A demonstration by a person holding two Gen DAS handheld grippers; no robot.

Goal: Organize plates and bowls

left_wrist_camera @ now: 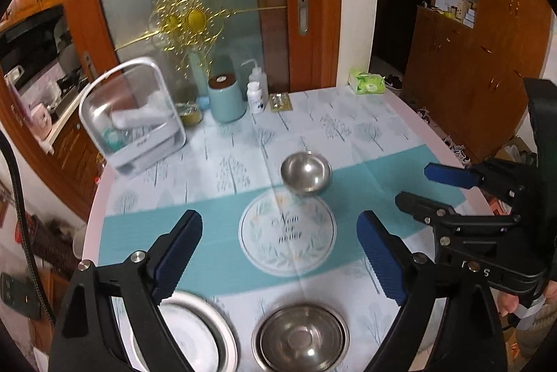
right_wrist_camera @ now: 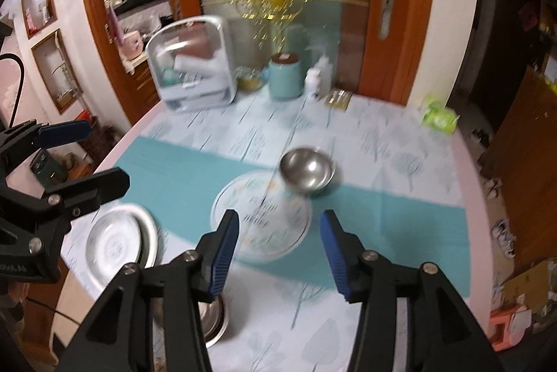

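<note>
A small steel bowl (left_wrist_camera: 305,172) (right_wrist_camera: 306,171) sits mid-table, just beyond a round patterned plate (left_wrist_camera: 287,235) (right_wrist_camera: 261,215). At the near edge lie a white plate inside a steel dish (left_wrist_camera: 195,330) (right_wrist_camera: 118,241) and a wider steel bowl (left_wrist_camera: 300,337) (right_wrist_camera: 212,319). My left gripper (left_wrist_camera: 280,253) is open and empty, hovering above the patterned plate. My right gripper (right_wrist_camera: 279,253) is open and empty too, above the near part of the table; it also shows in the left wrist view (left_wrist_camera: 423,184) at the right.
At the table's far side stand a clear storage box (left_wrist_camera: 134,114) (right_wrist_camera: 193,65), a teal canister (left_wrist_camera: 226,98) (right_wrist_camera: 285,76), white bottles (left_wrist_camera: 256,91), a small packet (left_wrist_camera: 280,102) and a green tissue pack (left_wrist_camera: 367,83) (right_wrist_camera: 438,117). A glass door stands behind.
</note>
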